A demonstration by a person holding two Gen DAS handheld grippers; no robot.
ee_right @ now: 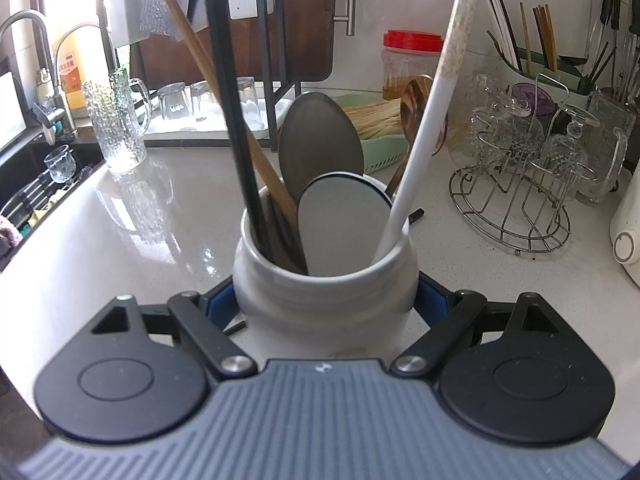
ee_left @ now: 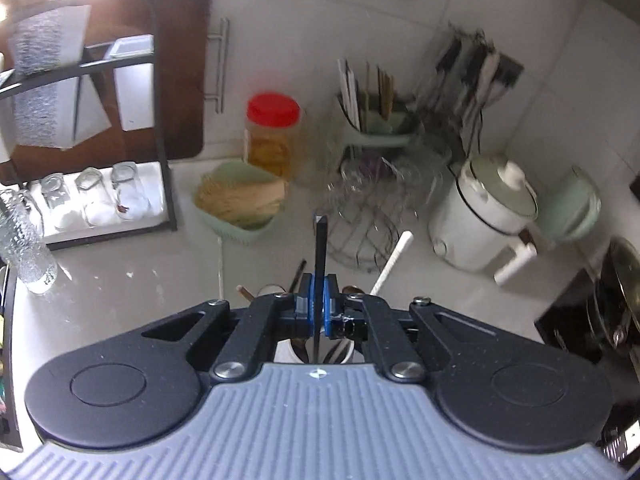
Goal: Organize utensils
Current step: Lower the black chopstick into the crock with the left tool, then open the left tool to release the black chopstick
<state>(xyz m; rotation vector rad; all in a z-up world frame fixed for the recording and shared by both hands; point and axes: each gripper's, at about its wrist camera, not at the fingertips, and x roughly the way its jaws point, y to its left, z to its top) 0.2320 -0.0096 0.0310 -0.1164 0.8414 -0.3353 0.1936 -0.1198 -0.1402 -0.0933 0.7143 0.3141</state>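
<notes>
Blue pads of the left gripper [ee_left: 319, 304] are closed on a thin black handle [ee_left: 320, 248], which runs upright between them; the jaws stand almost fully together, with only the handle's thickness between the pads. Below the jaws, the handle's lower end drops into the white ceramic jar [ee_right: 326, 280]. The right gripper [ee_right: 326, 300] has its jaws spread wide and pressed against both sides of the jar's body, which sits on the pale counter [ee_right: 140, 216]. Inside the jar stand the black handle, a wooden handle [ee_right: 192, 52], two grey spoon-shaped heads [ee_right: 320, 140], a wooden spoon [ee_right: 416, 100] and a long white handle [ee_right: 436, 80], all leaning outward over the rim. Counter surface to the left of the jar is bare up to a textured glass mug [ee_right: 118, 124] near the sink edge. To the right, a wire glass rack [ee_right: 516, 208] stands near the jar, with a green basket [ee_right: 384, 152] behind it.
</notes>
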